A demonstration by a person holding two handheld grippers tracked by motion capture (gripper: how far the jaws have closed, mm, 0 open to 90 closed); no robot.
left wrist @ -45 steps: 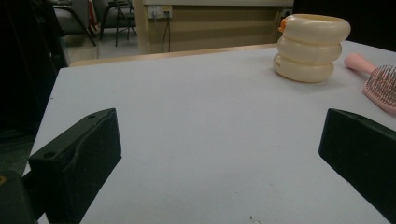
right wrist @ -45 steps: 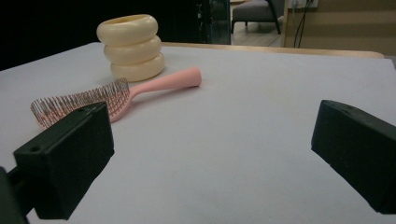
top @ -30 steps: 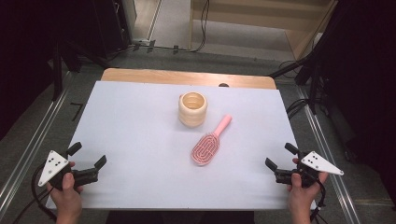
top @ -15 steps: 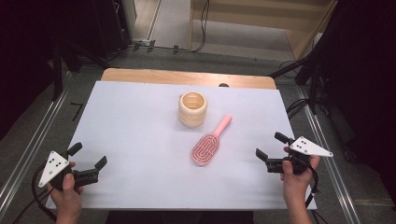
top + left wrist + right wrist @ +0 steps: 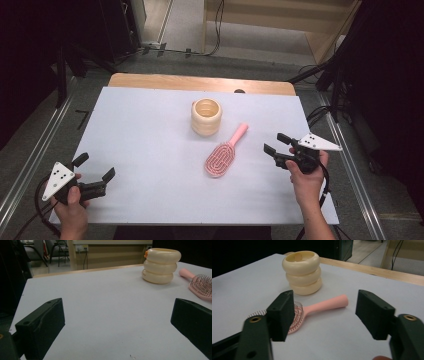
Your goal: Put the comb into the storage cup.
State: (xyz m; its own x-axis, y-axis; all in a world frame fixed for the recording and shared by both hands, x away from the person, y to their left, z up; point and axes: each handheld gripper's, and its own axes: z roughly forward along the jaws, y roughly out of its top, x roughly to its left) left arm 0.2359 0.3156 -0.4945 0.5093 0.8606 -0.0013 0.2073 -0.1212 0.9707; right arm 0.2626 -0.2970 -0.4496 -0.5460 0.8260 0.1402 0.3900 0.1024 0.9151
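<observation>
A pink hairbrush (image 5: 225, 155) lies bristles up on the white table top, its handle pointing to the far right. Just behind it stands a cream ribbed cup (image 5: 206, 116). My right gripper (image 5: 274, 143) hovers a short way to the right of the brush and points at it. Its jaws have just been closing partway; they stand open with nothing between them. The right gripper view looks over the brush (image 5: 322, 305) to the cup (image 5: 302, 272). My left gripper (image 5: 96, 166) rests open at the near left corner, far from both; cup (image 5: 161, 266) and brush (image 5: 201, 286) lie ahead of it.
The white table top (image 5: 150, 150) ends in a wooden strip (image 5: 200, 82) at the far edge. Metal rails (image 5: 30, 160) run along both sides, with dark stands and cables on the floor beyond.
My right gripper has moved left toward the brush and risen a little, and its jaws stand narrower than before. The left gripper, brush and cup have not moved.
</observation>
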